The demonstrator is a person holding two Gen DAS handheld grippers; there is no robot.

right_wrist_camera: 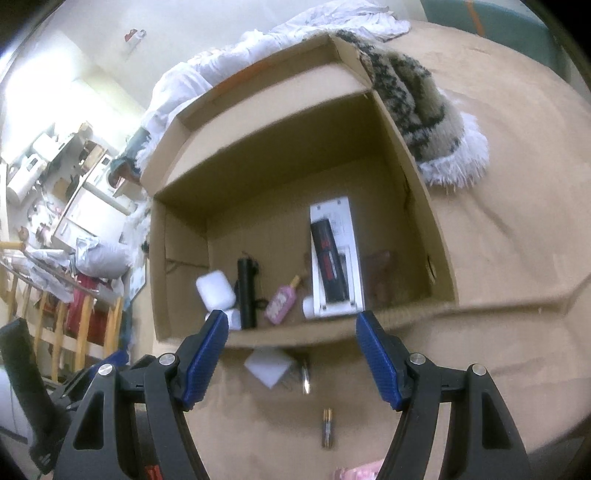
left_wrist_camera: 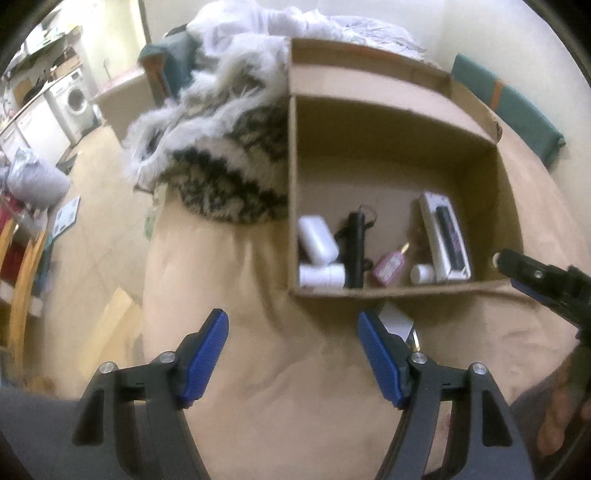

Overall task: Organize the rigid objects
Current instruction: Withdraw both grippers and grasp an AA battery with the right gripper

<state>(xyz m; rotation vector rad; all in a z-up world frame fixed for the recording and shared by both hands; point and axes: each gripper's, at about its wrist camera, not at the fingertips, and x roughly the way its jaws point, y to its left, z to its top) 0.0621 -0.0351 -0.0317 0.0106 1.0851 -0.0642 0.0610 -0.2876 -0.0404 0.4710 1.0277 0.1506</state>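
Note:
An open cardboard box (left_wrist_camera: pixel 391 291) (right_wrist_camera: pixel 325 334) sits on a tan bed sheet. Inside lie a white case (left_wrist_camera: pixel 317 238) (right_wrist_camera: pixel 215 290), a black cylinder (left_wrist_camera: pixel 355 251) (right_wrist_camera: pixel 246 295), a pink bottle (left_wrist_camera: pixel 388 267) (right_wrist_camera: pixel 281 304), a white pack with a black item (left_wrist_camera: pixel 445 236) (right_wrist_camera: pixel 334 258) and small white bottles (left_wrist_camera: pixel 320 277). My left gripper (left_wrist_camera: pixel 293 336) is open and empty before the box. My right gripper (right_wrist_camera: pixel 291 336) is open and empty at the box's near wall; it shows in the left wrist view (left_wrist_camera: pixel 524 271). A white card (right_wrist_camera: pixel 267 365), a metal piece (right_wrist_camera: pixel 306 380) and a battery (right_wrist_camera: pixel 327 428) lie outside the box.
A furry patterned blanket (left_wrist_camera: pixel 221 170) (right_wrist_camera: pixel 417 107) lies against the box's side. White bedding (left_wrist_camera: pixel 295 22) is piled behind. A pink thing (right_wrist_camera: pixel 356 472) shows at the bottom edge. The floor, wooden rails (right_wrist_camera: pixel 85 332) and clutter lie beyond the bed.

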